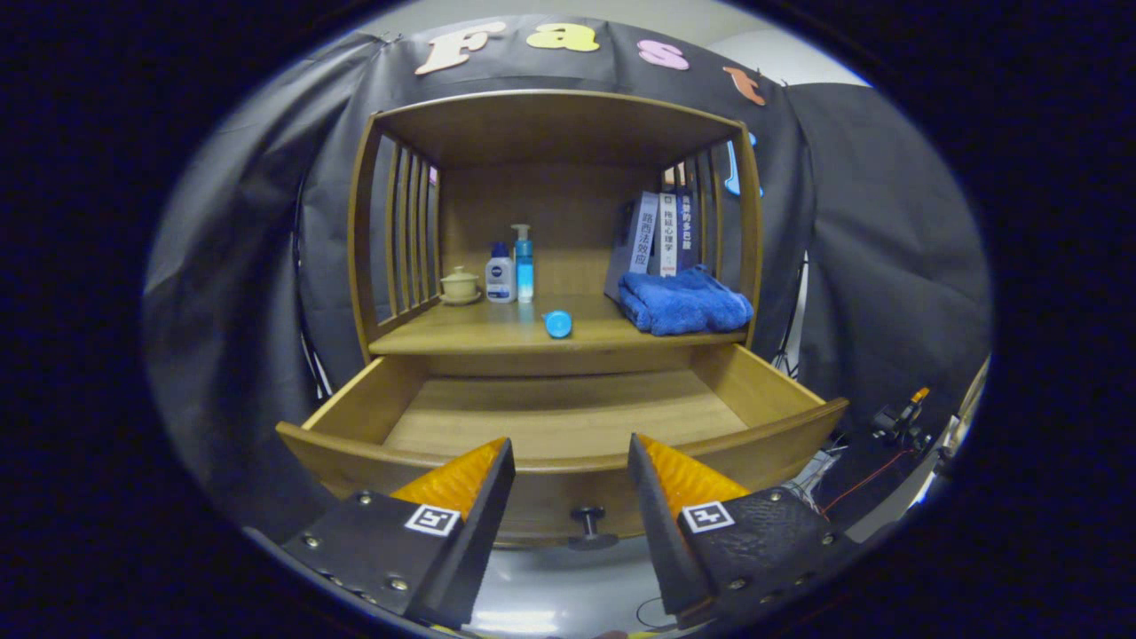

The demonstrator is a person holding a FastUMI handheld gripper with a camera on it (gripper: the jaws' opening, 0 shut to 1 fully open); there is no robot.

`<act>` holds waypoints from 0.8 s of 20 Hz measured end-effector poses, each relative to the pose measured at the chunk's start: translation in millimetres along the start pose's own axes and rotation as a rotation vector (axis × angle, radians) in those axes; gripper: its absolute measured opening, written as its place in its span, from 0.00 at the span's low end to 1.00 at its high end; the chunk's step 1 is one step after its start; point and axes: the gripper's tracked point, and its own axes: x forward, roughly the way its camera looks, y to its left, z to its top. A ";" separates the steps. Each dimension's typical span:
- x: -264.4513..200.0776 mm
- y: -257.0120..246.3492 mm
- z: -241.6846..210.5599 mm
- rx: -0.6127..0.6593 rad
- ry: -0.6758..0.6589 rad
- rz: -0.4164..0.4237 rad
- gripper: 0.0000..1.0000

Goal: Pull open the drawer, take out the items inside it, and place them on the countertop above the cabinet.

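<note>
The wooden drawer [568, 461] stands pulled out from the cabinet, and its bare floor shows no item inside. Its dark round knob [589, 525] sits on the front panel, just ahead of and between my fingers. My gripper [570, 457] is open, fingers spread wide in front of the drawer's front edge, holding nothing. On the countertop [479, 337] above the drawer lies a small blue object [558, 324] near the front edge, beyond the fingers.
At the countertop's back stand a small lidded cup [460, 286], a white bottle [500, 275] and a blue pump bottle [524, 264]. A folded blue towel [683, 302] and upright books [661, 232] fill the right side. Slatted side walls and a roof enclose the shelf.
</note>
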 end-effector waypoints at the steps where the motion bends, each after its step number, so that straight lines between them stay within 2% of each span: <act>1: 1.3 0.3 -5.4 0.001 0.004 0.014 0.76; 4: 12.0 1.7 -25.6 -0.006 0.037 0.058 0.76; 7: 13.9 -2.8 -38.0 -0.012 0.062 0.065 0.77; 10: 21.9 -2.4 -37.6 0.009 0.049 0.077 0.77; 16: 55.4 6.4 -24.7 -0.051 0.062 0.092 0.80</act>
